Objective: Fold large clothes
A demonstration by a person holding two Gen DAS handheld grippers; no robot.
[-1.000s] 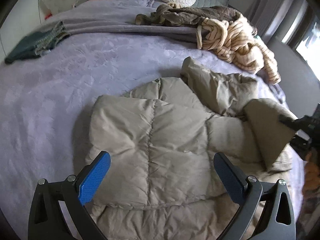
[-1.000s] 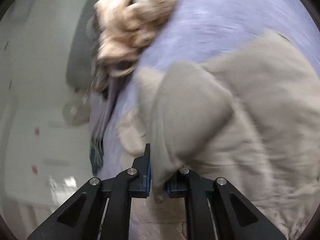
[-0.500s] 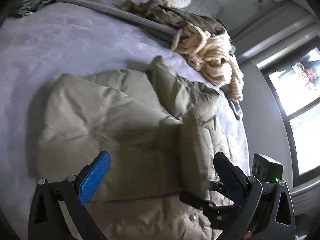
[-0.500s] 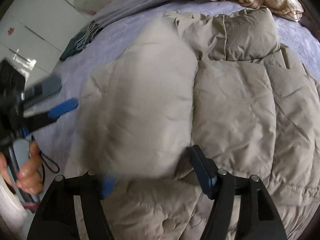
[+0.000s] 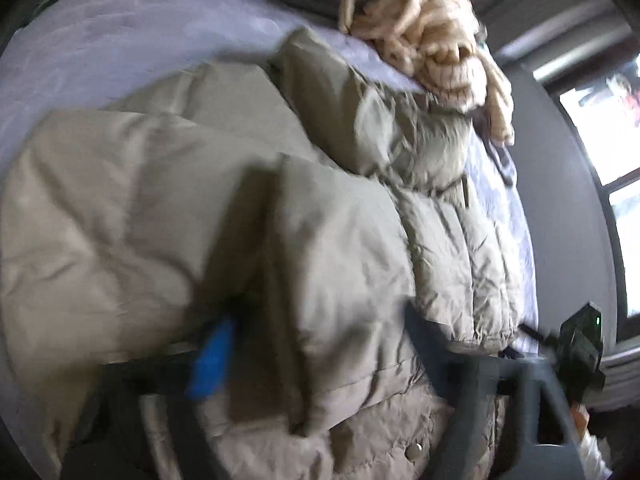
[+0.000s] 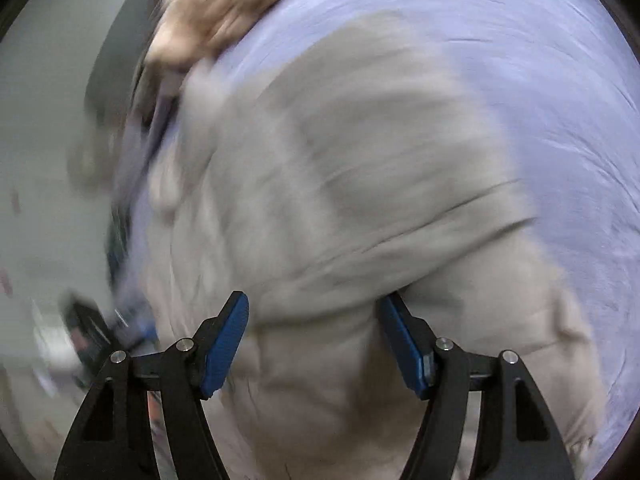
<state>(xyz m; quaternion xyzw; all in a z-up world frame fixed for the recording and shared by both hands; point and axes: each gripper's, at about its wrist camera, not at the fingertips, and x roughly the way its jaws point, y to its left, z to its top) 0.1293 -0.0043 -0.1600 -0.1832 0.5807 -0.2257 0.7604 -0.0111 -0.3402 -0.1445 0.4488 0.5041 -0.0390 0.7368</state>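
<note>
Item: puffy beige quilted down jacket (image 5: 344, 248), lying on lilac bedspread (image 5: 120, 40). Step: folding a panel inward. Left gripper (image 5: 320, 344) jaws closing around a fold; right gripper (image 6: 312, 340) spread, empty. Next: secure grip, carry across.

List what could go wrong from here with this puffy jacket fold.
1. The left gripper is closing on a thick fold of the beige puffer jacket; slippery padding may slide out.
2. The right gripper is open, so the folded sleeve may spring back.
3. The striped garment touches the jacket and could get dragged.
</note>
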